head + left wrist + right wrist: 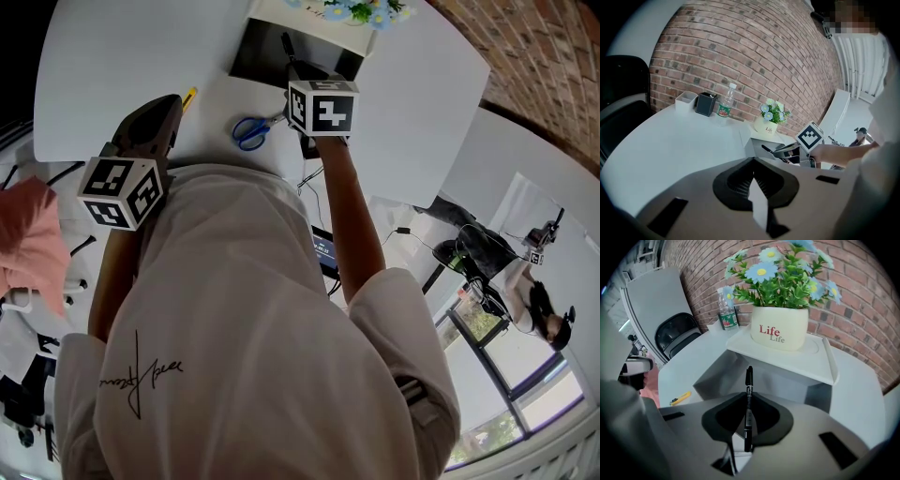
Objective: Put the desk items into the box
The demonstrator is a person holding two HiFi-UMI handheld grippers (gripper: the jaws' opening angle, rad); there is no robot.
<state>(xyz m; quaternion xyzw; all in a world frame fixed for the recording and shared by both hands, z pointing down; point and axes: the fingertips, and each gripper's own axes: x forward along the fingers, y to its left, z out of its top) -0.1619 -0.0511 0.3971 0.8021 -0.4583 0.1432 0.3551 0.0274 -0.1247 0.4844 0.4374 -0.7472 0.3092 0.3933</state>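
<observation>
So, on the left, the left gripper [167, 111] hangs over the near edge of the desk [122, 56] with its tongs pressed together on nothing. Just beside it lies a yellow cutter [189, 97], and blue scissors [249, 131] lie to the right of that; both are outside the box and remain to be collected. Further right, the right gripper [749, 397] pinches a black pen [748, 413] near its lower end, tip aimed at the open box [717, 373] toward the desk's far edge. I judge the drop goes best if the pen is carried well past the box's near wall and lowered inside before the tongs spread (released from high up, it would likely bounce or roll out). The pushed-back lid [797, 364] carries a flower pot [780, 329], so keep clear of it. The pot reads "Life" twice in red; the print on the pen and on the bottle [726, 310] is too small to read
</observation>
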